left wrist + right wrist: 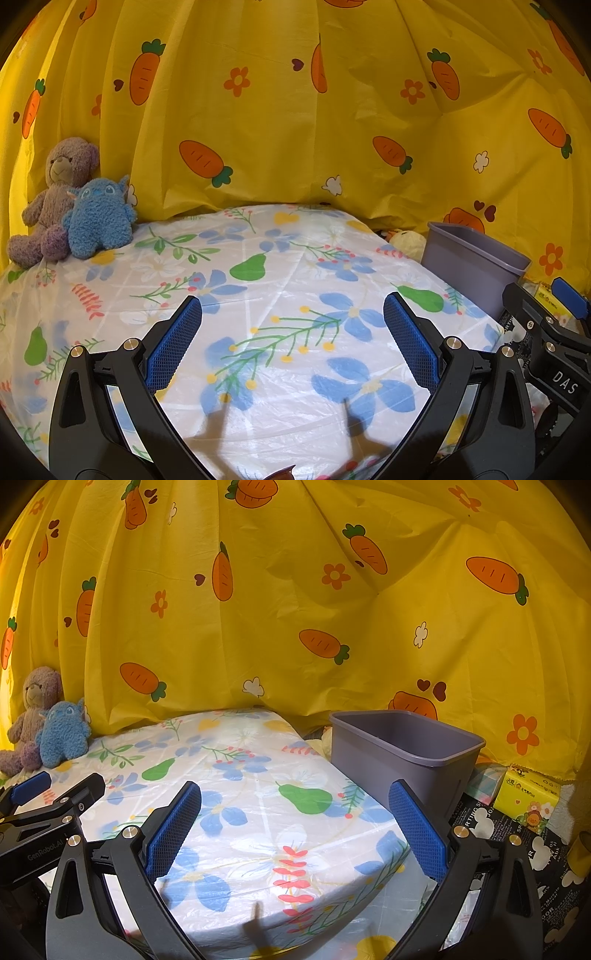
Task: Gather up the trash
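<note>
We hold both tongs above a counter [280, 280] draped in a white plastic cloth printed with blue flowers and green pears. The left tongs [291, 332] are released, their blue pads spread wide with nothing between them, and only their shadow falls on the cloth below. The right tongs [295, 819] are released as well, equally wide and empty.

We find no loose trash on the part of the counter that we can see. The grey bin [402, 753] stands just off the counter's right edge; its rim faces us at an angle, and what shows of the inside looks bare, though the bottom is hidden by the near wall. In the left view the bin [472, 262] is partly cut off by the other tongs' black frame.

Beside the bin a yellow tissue pack [528, 797] lies on a dark printed sheet; the print on both is too warped for us to read. A pale yellow soft thing [408, 242] peeks out behind the bin, mostly hidden, and we cannot tell what it is.

At the far left corner a mauve teddy bear [55, 199] sits touching a blue plush toy [99, 218], both against the yellow carrot-print curtain [295, 110] that closes off everything behind. The near edge of the counter is covered by our tongs' arms.
</note>
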The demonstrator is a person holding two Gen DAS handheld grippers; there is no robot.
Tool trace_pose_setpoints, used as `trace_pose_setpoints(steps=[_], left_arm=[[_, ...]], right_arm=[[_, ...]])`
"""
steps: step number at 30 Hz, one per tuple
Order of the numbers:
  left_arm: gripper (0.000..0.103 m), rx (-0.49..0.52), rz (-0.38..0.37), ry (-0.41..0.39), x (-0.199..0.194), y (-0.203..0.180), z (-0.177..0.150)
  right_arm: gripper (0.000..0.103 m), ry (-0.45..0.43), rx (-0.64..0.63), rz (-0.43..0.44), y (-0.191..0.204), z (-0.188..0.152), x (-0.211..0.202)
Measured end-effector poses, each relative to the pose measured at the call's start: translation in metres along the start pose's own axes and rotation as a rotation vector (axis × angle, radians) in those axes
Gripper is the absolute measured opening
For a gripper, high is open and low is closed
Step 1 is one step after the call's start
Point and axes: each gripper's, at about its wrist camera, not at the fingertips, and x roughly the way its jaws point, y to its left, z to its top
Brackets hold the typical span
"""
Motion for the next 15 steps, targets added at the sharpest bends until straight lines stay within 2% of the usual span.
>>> trace_pose_setpoints(steps=[10, 12, 15], left_arm=[[0.097, 0.02, -0.016, -0.001, 0.0013, 0.0004, 0.0001], [0.094, 0.023, -0.012, -0.004, 0.0014, -0.0002, -0.0005], [0.082, 0.037, -0.016, 0.003, 0.0042, 0.0003, -0.0016]], right_arm=[[0.097, 0.0, 0.001, 0.0, 0.0, 0.0003, 0.0003], [0.097, -0.001, 0.001, -0.001, -0.0002, 0.0008, 0.0004], [0.097, 0.0, 0.001, 0.0, -0.0008, 0.0002, 0.0005]])
